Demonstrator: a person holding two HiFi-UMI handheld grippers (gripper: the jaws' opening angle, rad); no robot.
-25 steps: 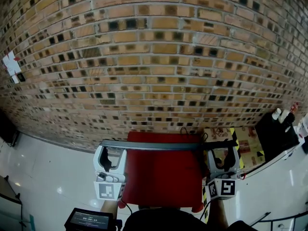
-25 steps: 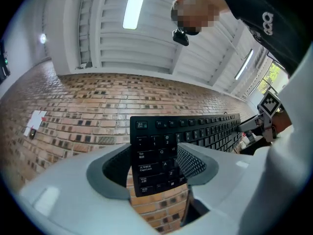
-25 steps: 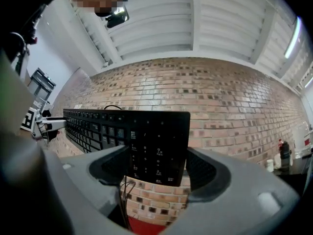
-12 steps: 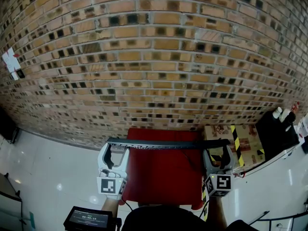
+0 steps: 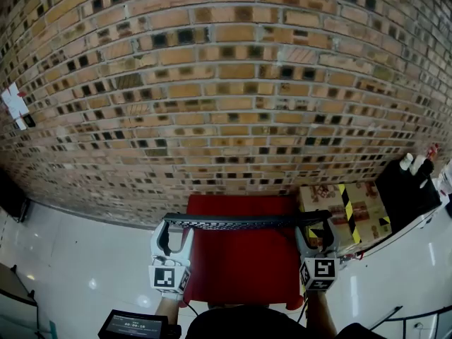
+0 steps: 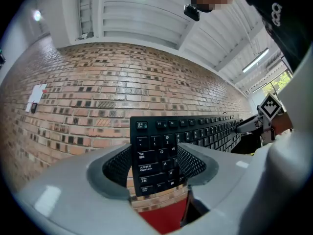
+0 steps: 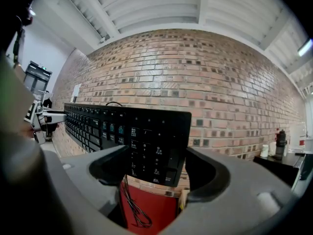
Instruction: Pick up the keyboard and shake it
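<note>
Keyboard hangs edge-on and level, lower centre of the head view, clear of the red surface. Left gripper pinches its Esc/Tab end, right gripper the numpad end. Fingers are set wide but clamped on it. Shake w/ short strokes, both hands in sync. Mind the cable dangling below.

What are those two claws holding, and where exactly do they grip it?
A black keyboard: the left gripper clamps its Esc-key end, the right gripper its number-pad end.
</note>
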